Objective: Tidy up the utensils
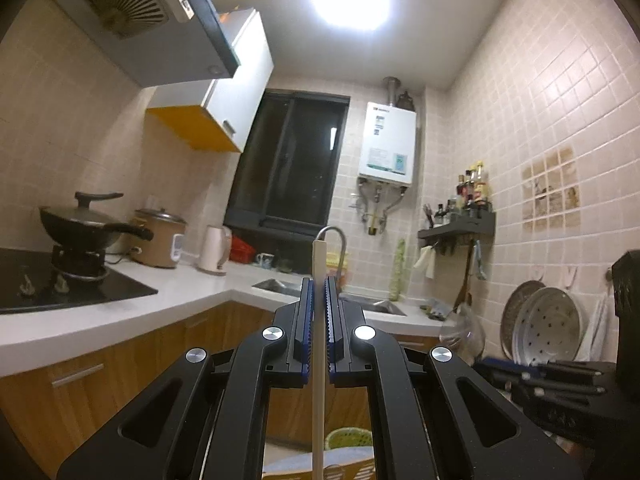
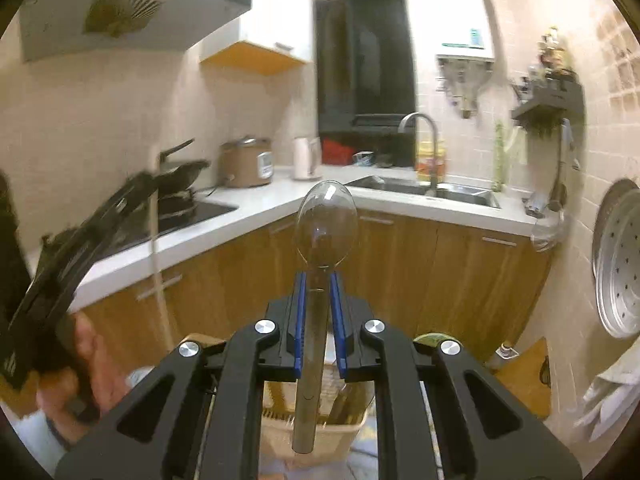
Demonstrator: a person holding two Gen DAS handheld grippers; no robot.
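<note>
Left gripper (image 1: 319, 280): jaws pressed together on a thin cream chopstick (image 1: 319, 264). It runs straight up through the jaw gap, its squared top end poking out past the fingertips, the rest dropping below the gripper body towards the yellow basket (image 1: 316, 466) underneath. From here its tip lines up in front of the sink faucet (image 1: 338, 240).

Right gripper (image 2: 319, 276): jaws clamped on the neck of a metal spoon (image 2: 326, 226). The bowl sits just ahead of the fingertips, in front of the countertop (image 2: 256, 200) edge. The handle runs back between the blue pads (image 2: 299, 320) and sticks out under the gripper, above the same basket (image 2: 312, 436). Relative to the basket, both utensils are held above it, not resting on anything.

Handling, my read:
- Chopstick: light, stiff, narrow, and smooth. I judge it likely to pivot or slide in a pinch this far towards one end. A hold nearer the middle would be steadier.
- Spoon: rigid, heavier, polished, so slippery. The grip sits at the neck, and I expect the long handle to lever it if I swing fast. The neck is a fair spot, narrow and flat enough for the pads.
- Neither looks fragile.

The left rig (image 2: 60, 264) is in the right camera, blurred, hand (image 2: 76, 372) under it, left of the basket.
</note>
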